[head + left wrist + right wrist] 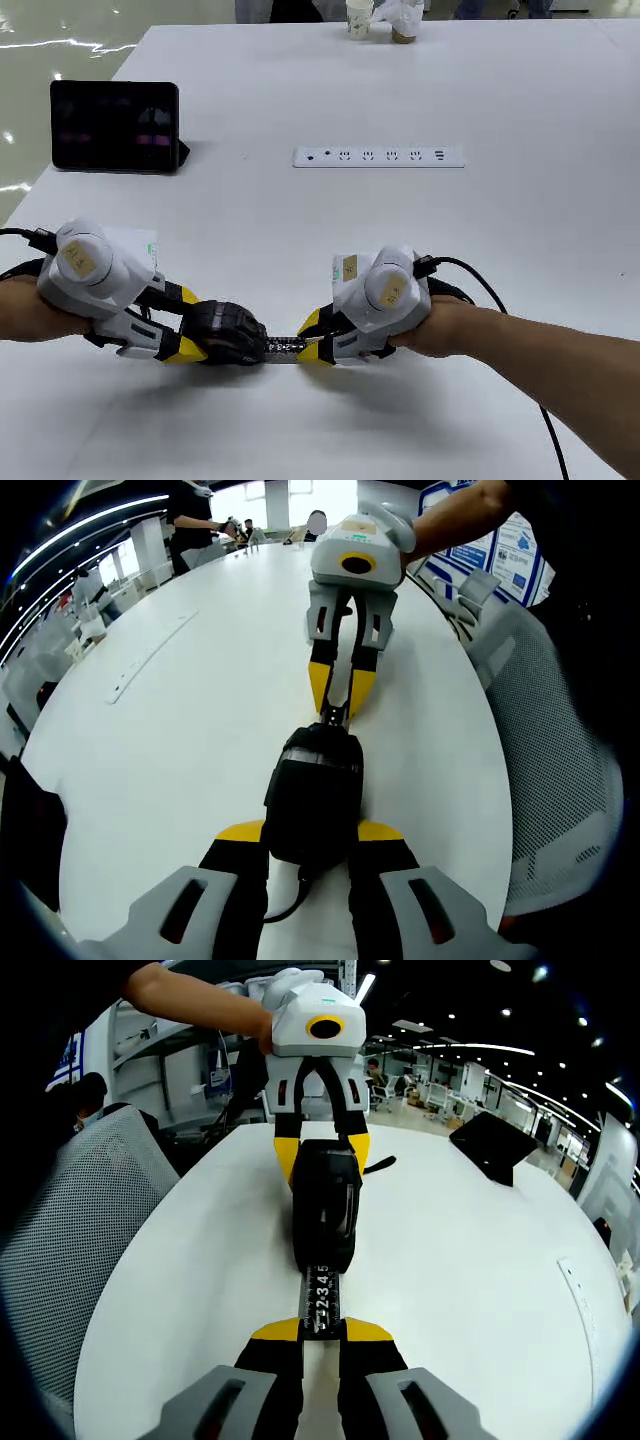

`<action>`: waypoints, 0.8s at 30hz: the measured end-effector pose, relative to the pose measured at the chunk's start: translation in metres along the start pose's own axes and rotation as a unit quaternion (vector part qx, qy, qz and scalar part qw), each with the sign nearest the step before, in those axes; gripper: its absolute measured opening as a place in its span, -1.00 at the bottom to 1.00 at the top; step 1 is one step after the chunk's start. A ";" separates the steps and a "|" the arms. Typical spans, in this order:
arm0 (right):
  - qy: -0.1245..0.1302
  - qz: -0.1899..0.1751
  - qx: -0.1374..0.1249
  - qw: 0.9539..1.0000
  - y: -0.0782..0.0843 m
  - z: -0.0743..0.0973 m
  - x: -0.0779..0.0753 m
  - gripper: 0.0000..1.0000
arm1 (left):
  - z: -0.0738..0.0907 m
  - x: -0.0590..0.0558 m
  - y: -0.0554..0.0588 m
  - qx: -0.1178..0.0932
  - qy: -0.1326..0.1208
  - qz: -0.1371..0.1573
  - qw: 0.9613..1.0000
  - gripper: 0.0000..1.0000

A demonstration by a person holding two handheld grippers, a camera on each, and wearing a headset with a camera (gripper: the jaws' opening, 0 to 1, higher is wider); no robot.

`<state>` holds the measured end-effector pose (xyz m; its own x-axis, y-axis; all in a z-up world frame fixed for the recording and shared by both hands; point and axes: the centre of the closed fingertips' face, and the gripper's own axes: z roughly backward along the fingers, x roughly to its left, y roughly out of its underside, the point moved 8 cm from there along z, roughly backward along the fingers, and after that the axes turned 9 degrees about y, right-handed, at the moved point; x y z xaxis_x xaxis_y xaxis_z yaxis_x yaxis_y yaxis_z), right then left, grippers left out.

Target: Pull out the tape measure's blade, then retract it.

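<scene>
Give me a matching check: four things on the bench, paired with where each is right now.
Things: 1 tape case; 2 blade; 3 tablet; 4 power strip.
Places: A propped up, far left; B pinched in right tongs; C lying flat, centre back; D clamped in left tongs.
Pairs: 1-D, 2-B, 3-A, 4-C.

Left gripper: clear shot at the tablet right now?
Probably not yet: the left gripper is shut on the tape measure, whose blade the right gripper pinches. Bare table toward the tablet looks unobstructed once it lets go.
</scene>
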<state>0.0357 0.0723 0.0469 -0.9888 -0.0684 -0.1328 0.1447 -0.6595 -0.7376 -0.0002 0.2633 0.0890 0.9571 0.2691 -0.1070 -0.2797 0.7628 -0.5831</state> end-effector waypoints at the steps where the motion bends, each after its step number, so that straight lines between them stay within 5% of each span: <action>1: 0.000 0.000 0.000 1.000 0.001 0.001 0.000 -0.82 | 0.000 0.000 0.000 0.001 0.000 0.000 1.000 -0.51; 24: 0.005 -0.004 0.011 1.000 0.015 0.018 0.001 -0.82 | -0.001 0.001 -0.004 0.035 0.003 -0.006 0.999 -0.52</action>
<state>0.0367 0.0493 0.0475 -0.9894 -0.0553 -0.1339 0.1357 -0.6770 -0.7233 0.0018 0.2601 0.0901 0.9607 0.2567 -0.1052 -0.2728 0.8052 -0.5265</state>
